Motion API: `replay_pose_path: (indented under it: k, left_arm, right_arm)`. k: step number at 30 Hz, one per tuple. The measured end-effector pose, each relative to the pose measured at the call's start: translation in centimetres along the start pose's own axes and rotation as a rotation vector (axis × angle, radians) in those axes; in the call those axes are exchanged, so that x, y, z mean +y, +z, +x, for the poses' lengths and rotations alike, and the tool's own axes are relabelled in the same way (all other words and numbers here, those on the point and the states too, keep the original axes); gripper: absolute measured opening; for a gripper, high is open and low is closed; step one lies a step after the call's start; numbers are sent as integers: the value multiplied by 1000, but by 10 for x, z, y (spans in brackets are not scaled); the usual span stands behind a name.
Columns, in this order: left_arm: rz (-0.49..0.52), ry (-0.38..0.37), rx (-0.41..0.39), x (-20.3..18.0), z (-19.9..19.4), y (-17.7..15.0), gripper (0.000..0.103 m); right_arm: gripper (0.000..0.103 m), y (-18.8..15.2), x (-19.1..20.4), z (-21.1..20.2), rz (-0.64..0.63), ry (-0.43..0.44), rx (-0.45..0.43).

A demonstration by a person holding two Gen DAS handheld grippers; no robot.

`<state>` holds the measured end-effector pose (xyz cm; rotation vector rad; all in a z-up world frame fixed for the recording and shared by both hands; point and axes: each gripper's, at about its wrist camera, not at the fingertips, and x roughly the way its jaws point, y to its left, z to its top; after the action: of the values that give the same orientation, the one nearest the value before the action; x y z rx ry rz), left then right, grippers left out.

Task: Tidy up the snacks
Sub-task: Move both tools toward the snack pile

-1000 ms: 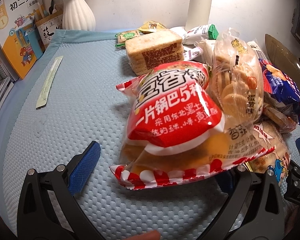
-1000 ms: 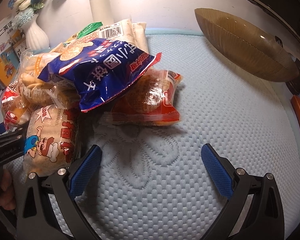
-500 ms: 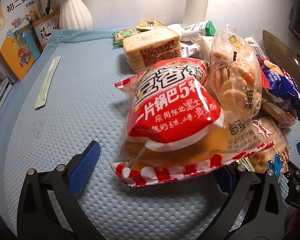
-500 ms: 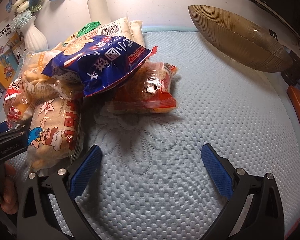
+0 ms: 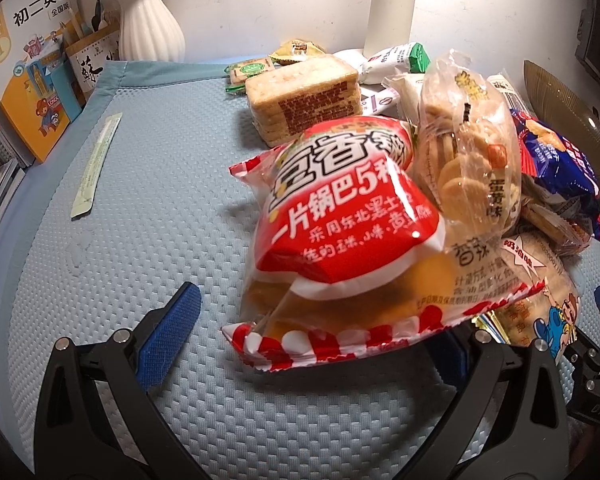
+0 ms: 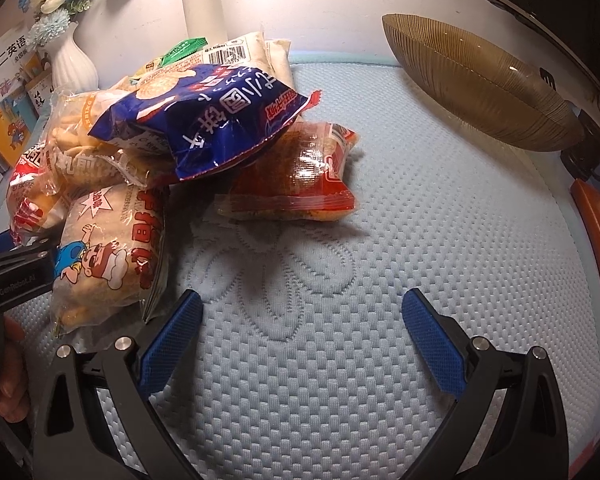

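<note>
Red snack bag (image 5: 352, 236) nearer left claw (image 5: 312, 344) | both claws wide apart — empty | right claw (image 6: 300, 332)

Your nearest snack bag (image 5: 340, 232) is red with white lettering and a red-and-white checked edge. The mat (image 6: 420, 240) under it is pale blue and dimpled. The bowl (image 6: 480, 84) is ribbed amber-brown.

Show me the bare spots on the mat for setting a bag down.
Free: the mat between the red packet and the bowl, and the left stretch between the strip and the red bag. Crowded: the heap around the blue bag.
</note>
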<state>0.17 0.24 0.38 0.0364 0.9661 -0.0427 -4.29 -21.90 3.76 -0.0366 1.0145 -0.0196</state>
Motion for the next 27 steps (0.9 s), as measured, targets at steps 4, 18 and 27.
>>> replay_pose_path:
  k: [4, 18, 27]
  left_arm:
    - [0, 0, 0, 0, 0, 0, 100]
    - [0, 0, 0, 0, 0, 0, 100]
    - [0, 0, -1, 0, 0, 0, 100]
  right_arm:
    - [98, 1, 1, 0, 0, -4, 1]
    - [98, 4, -1, 3, 2, -6, 0]
    - [98, 4, -1, 3, 2, -6, 0]
